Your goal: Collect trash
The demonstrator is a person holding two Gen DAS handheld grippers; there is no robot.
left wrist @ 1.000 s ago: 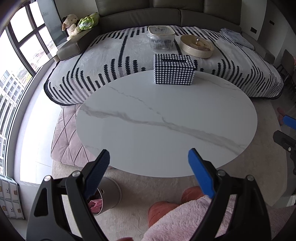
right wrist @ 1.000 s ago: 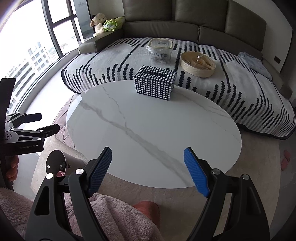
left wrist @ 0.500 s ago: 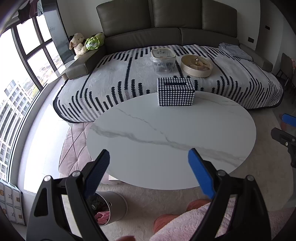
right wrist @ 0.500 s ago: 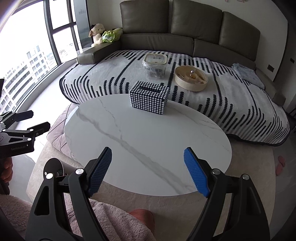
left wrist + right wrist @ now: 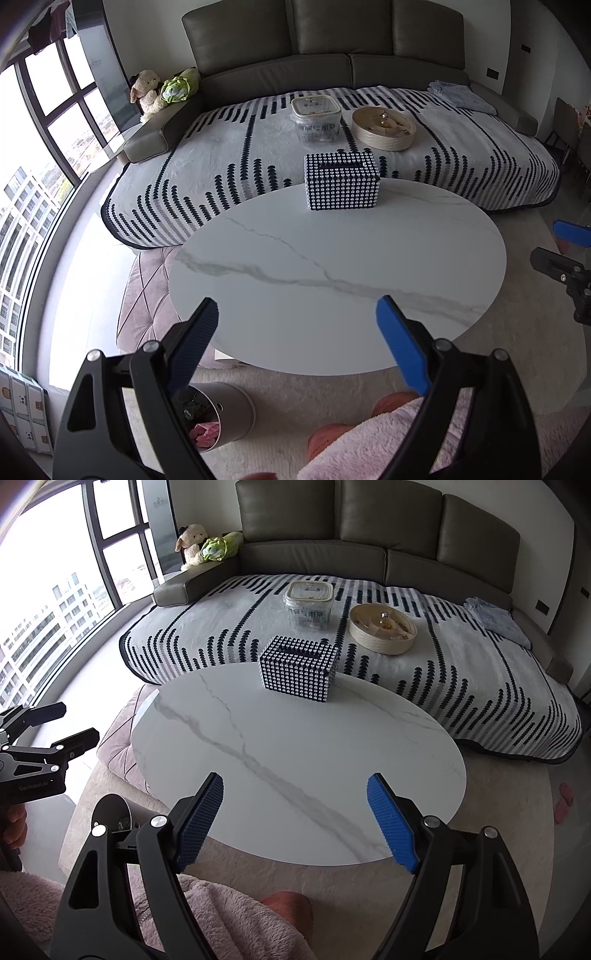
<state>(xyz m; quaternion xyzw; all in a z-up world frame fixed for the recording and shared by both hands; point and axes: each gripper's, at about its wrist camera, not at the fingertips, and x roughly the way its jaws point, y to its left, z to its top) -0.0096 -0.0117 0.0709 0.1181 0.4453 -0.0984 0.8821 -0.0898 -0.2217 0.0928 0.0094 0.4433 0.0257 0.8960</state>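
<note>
A small round grey trash bin [image 5: 221, 417] stands on the carpet under the table's near left edge, with pink and dark scraps inside; its rim also shows in the right wrist view [image 5: 110, 812]. My left gripper [image 5: 297, 328] is open and empty, held above the near edge of the white marble table [image 5: 332, 280]. My right gripper [image 5: 295, 808] is open and empty, held above the table's near edge [image 5: 295, 746]. I see no loose trash on the tabletop.
A black-and-white studded tissue box [image 5: 341, 181] stands at the table's far edge. Behind it a sofa with a striped blanket [image 5: 229, 166] holds a clear lidded container [image 5: 316, 118] and a round wooden tray [image 5: 384, 129]. A pink pouf [image 5: 147, 295] sits left of the table.
Both grippers have pulled back and risen, so the table looks smaller and more of the sofa shows. Both stay open and empty.
</note>
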